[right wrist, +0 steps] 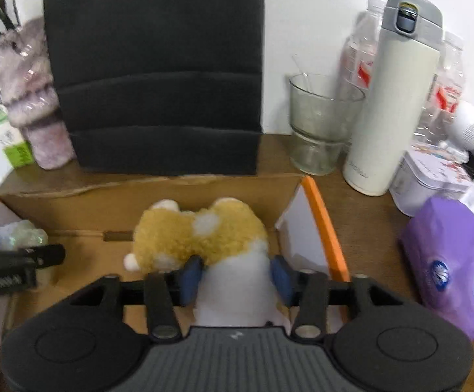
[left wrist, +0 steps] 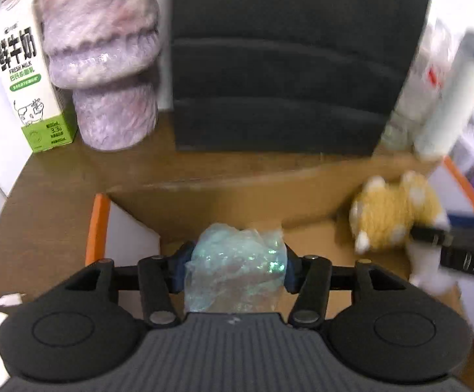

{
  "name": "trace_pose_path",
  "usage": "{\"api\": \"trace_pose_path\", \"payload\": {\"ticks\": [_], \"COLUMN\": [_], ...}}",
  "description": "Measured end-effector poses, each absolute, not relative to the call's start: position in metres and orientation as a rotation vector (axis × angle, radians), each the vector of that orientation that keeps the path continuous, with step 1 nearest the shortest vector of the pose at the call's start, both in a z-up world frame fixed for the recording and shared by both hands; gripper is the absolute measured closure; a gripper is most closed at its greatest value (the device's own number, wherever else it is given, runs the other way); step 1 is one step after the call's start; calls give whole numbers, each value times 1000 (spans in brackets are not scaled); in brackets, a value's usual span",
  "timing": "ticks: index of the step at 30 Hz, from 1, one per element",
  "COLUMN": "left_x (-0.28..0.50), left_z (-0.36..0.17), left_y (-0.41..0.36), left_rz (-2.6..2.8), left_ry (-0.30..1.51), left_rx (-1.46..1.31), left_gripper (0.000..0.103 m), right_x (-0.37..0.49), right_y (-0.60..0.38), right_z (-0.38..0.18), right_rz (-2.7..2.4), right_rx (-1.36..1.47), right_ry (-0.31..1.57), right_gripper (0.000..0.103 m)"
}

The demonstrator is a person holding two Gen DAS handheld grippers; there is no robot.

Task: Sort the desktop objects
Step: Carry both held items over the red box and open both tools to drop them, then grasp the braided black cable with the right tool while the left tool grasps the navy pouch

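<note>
My left gripper (left wrist: 237,261) is shut on a pale teal bundle in crinkled clear plastic (left wrist: 237,261), its blue pads pressed against both sides. It hangs over an open cardboard box (left wrist: 237,192) with orange-edged flaps. My right gripper (right wrist: 235,276) is shut on a yellow-and-white plush toy (right wrist: 204,228), with the pads on the toy's white body and the head reaching forward over the same box (right wrist: 106,196). The right wrist view shows the left gripper (right wrist: 14,261) and the bundle (right wrist: 21,233) at the far left. In the left wrist view the toy (left wrist: 390,215) is at the right.
Behind the box stands a tall black block (left wrist: 286,65). A milk carton (left wrist: 24,81) and a purple knitted item in plastic (left wrist: 106,65) stand to its left. A glass (right wrist: 318,124), white flask (right wrist: 390,98), bottles, white tin (right wrist: 430,179) and purple tissue pack (right wrist: 449,261) crowd the right.
</note>
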State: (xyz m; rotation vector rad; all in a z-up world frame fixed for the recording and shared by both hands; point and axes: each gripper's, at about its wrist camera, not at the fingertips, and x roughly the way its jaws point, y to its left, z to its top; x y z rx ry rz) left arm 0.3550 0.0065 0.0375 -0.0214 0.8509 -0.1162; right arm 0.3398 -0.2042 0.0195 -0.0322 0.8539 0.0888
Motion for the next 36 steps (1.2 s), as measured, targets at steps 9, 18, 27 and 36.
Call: {"api": "trace_pose_path", "payload": {"ticks": [9,18,27,36], "left_x": [341,221,35,-55], "left_z": [71,117,107,66], "left_y": [-2,-4,-19,-13], "left_rz": [-99,99,-87,-103], "left_ry": [818,742,555,508], "left_rx": [42,15,-78,-72], "left_gripper": [4,0,0,0], "right_x": [325,243,79,-41], "right_y": [-206,-205,-232,-256], "right_z": [40,92,93,49], "right_rz": [76,197,304,251], "right_rx": [15,-29,-72,33], "right_ry": [852,757,614,599], "right_gripper": [34,22,12,6]}}
